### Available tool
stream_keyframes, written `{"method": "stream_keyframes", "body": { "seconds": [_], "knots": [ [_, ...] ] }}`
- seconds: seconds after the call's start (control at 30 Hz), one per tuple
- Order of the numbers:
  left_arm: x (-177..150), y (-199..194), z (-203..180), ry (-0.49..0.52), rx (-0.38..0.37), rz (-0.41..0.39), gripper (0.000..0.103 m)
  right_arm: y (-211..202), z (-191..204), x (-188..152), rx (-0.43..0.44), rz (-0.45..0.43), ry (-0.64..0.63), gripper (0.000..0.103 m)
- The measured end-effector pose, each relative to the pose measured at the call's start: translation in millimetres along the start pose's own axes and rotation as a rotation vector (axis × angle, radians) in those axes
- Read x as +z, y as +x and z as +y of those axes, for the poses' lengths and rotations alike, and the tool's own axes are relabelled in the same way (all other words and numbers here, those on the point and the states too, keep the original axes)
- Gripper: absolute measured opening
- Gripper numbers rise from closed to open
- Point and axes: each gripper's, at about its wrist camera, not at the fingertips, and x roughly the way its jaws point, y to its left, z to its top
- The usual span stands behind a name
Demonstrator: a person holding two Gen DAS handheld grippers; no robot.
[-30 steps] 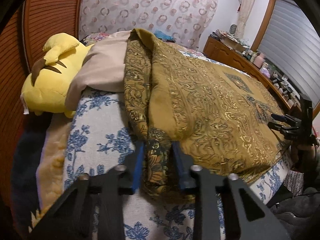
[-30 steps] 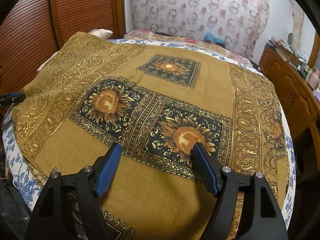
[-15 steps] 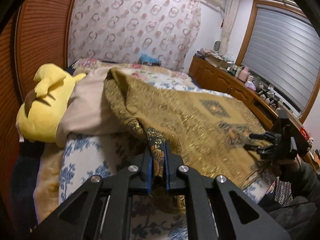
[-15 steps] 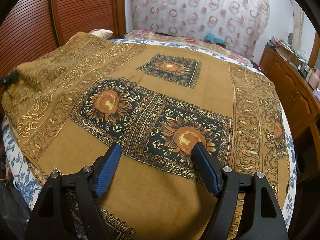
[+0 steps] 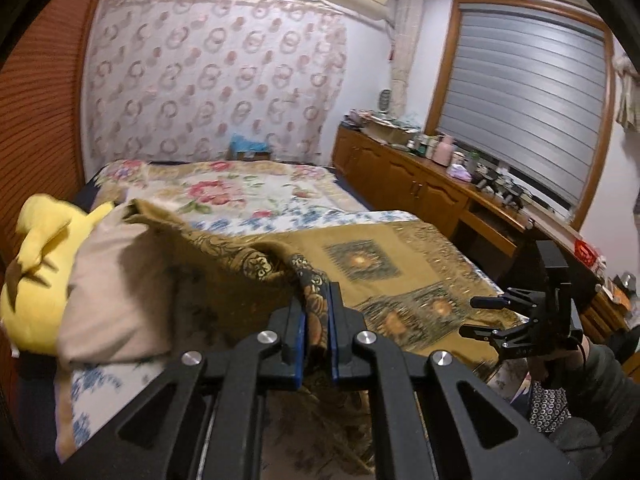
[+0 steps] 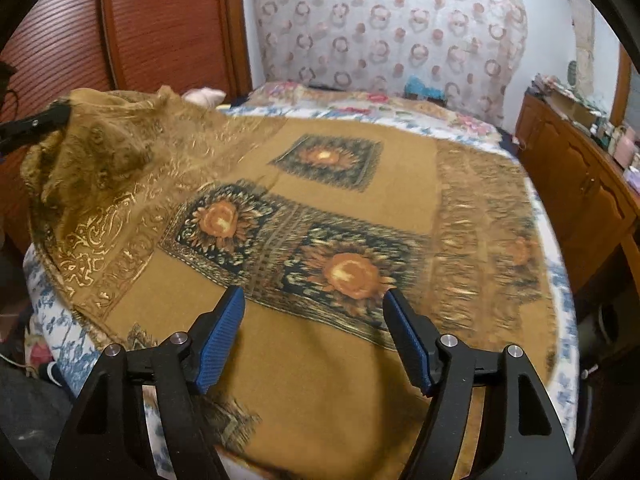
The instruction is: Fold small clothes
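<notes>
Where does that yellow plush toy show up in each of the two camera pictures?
Left wrist view: the yellow plush toy lies at the far left edge, against a beige pillow.
Right wrist view: not in it; the lifted mustard sunflower-print cloth fills that side.
Shared landmark: the ring-patterned curtain behind the bed.

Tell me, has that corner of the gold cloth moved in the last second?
Yes. The left tool, shut on the gold cloth, has lifted its corner up against the wooden door behind.
</notes>
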Motion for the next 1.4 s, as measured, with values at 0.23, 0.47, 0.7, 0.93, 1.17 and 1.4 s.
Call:
{"method": "stream_keyframes", "body": {
  "seconds": [0.23,0.47,0.7,0.93,1.17,1.4],
  "knots": [
    [30.0,27.0,-44.4,0.074,-0.080,-0.001,0.006,-31.1,-25.4,-10.1,-0.053,-0.047,0.035,0.073],
    [51.9,61.3,-93.3,0.157,-0.160,0.023,0.006,-52.6,-52.4,-28.6,-0.087,-0.058,0.089,0.073],
    [67.2,83.1,-141.4,0.216,-0.231,0.037,0.006,-67.2,-75.8,-43.3,-0.110,-0.062,0.125,0.073],
    [68.3,108.6,-172.5,0.277,-0.249,0.115,0.009,-75.7,-92.7,-52.1,-0.105,-0.084,0.171,0.073],
    [49.2,115.5,-167.3,0.286,-0.259,0.180,0.045,-66.7,-95.0,-56.3,-0.094,-0.069,0.186,0.073],
    [41.4,113.1,-143.1,0.242,-0.195,0.183,0.057,-65.2,-100.1,-45.5,-0.092,-0.091,0.200,0.073]
  ]
}}
